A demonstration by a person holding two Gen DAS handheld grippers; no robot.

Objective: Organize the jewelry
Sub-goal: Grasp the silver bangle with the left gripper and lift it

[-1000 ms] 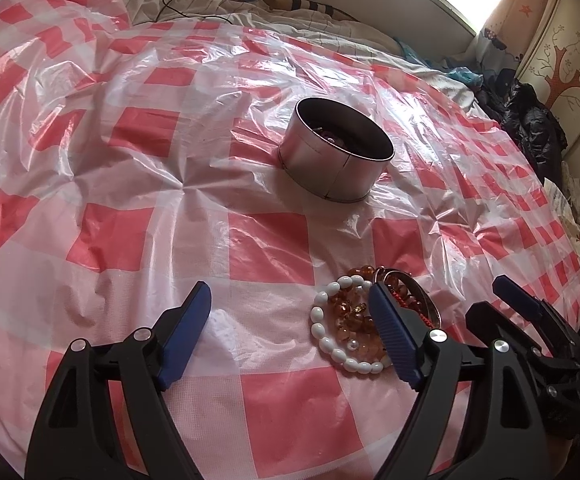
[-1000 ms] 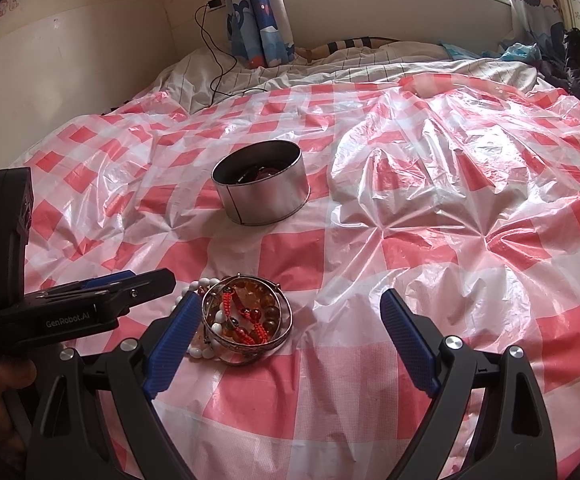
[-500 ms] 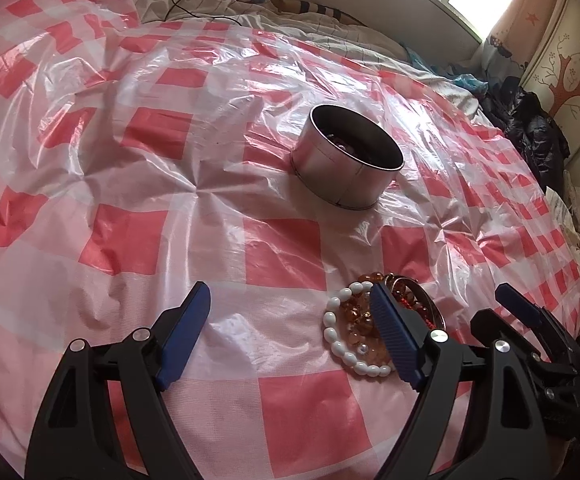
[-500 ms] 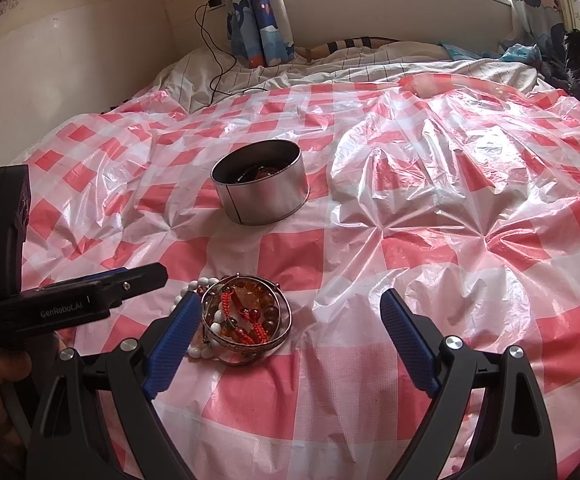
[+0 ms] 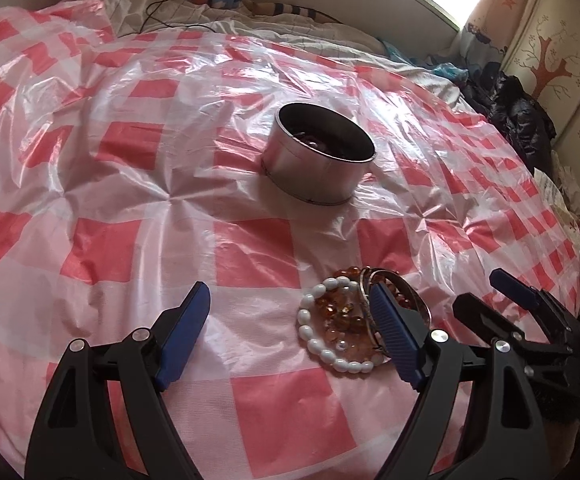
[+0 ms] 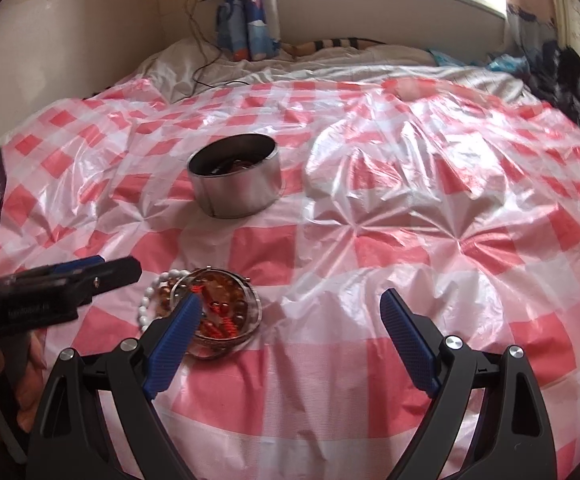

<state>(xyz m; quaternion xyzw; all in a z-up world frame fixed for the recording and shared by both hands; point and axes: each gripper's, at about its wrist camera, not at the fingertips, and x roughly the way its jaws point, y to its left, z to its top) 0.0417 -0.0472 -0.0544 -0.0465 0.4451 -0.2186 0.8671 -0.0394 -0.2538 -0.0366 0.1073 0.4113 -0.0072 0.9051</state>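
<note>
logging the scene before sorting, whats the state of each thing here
left hand-held gripper: open, empty
right hand-held gripper: open, empty
tin: upright, lidless, something dark inside
white bead bracelet: loose on the sheet
metal bangle: lying over the amber beads

jewelry pile (image 5: 353, 320): white bead bracelet, amber beads, metal bangle, red string | heaped flat | near round tin (image 5: 317, 156), apart

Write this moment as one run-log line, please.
left gripper: open, empty | right gripper: open, empty | heap of beaded bracelets and metal bangles: on checked plastic sheet | round metal tin: beyond heap
</note>
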